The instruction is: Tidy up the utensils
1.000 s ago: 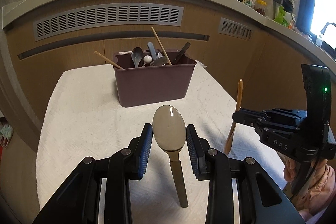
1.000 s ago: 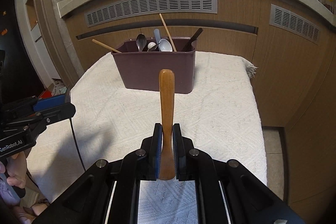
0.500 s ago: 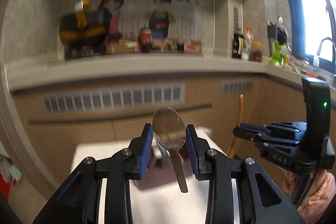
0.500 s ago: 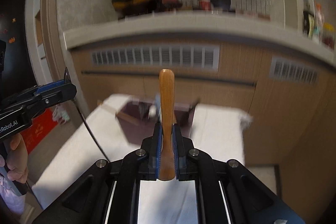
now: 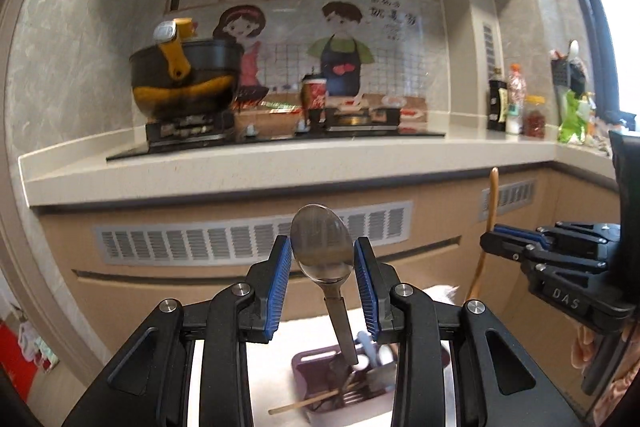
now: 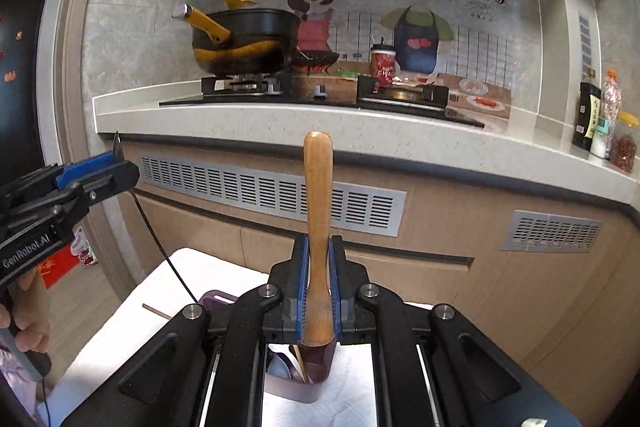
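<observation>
Steel spoon clamped by its bowl between the blue-padded fingers of the left gripper, bowl up, flat handle slanting down and slightly right toward the purple bin far below. Held well above the tabletop, in front of the beige cabinet and its grey vent grille. Wooden utensil clenched tight between the fingers of the right gripper, rounded handle end upright, lower end hidden behind the pads, so impossible to tell what kind of utensil. Seen from the left wrist camera as a thin brown stick standing in the black right gripper, off to the right and level with the spoon. Seen from the right wrist camera, left gripper at the left edge, spoon edge-on as a dark sliver above it, bare hand wrapped round the grip below. Down under both tools, the bin on a white textured cloth over the tabletop, already crowded: a pale chopstick poking out over the near left rim, a blue handle, a white spoon, dark cutlery, mostly blocked by the gripper bodies. Behind, a stone counter with a gas hob and a black pot with yellow handles.
</observation>
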